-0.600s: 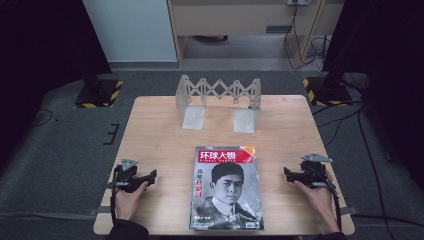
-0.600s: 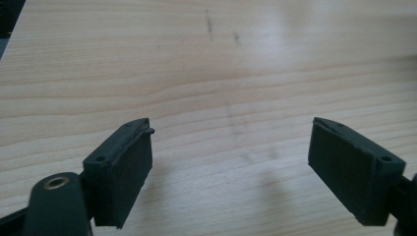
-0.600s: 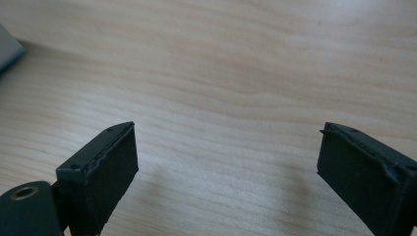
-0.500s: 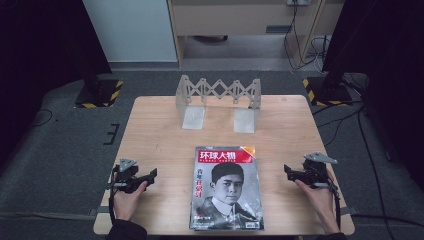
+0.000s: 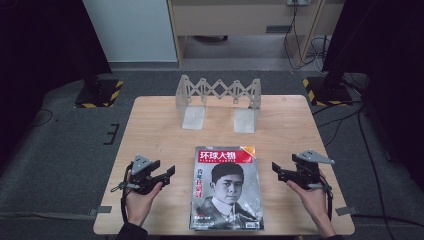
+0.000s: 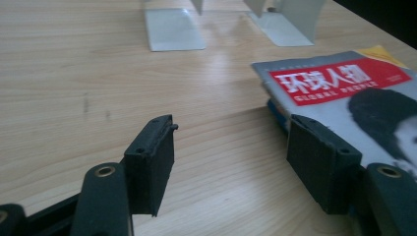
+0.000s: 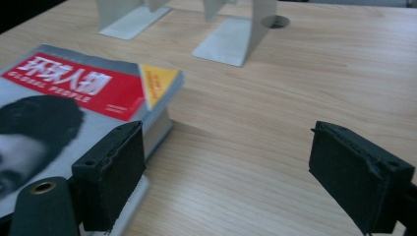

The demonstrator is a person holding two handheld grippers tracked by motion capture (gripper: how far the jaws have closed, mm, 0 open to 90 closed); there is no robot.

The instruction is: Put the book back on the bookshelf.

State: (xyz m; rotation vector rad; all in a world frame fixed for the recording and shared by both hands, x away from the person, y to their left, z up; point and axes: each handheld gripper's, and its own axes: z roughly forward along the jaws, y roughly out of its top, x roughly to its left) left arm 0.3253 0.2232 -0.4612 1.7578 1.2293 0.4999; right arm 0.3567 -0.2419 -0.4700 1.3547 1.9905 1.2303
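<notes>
Magazine stack [image 5: 227,187] flat at table [image 5: 155,130] front, between your tools. Left tool [image 5: 169,173], right tool [image 5: 276,170] both wide, empty. Likely floppy, slick covers: pinch spine edge, lift slowly.

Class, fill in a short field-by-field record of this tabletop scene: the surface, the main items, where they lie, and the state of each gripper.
Surface: wooden table
Main item: stack of magazines, lying flat at the near middle, cover up
Far item: grey folding rack, upright near the far edge
Left gripper: open, left of the stack, not touching it
Right gripper: open, right of the stack, not touching it
Held: nothing in either gripper
</notes>
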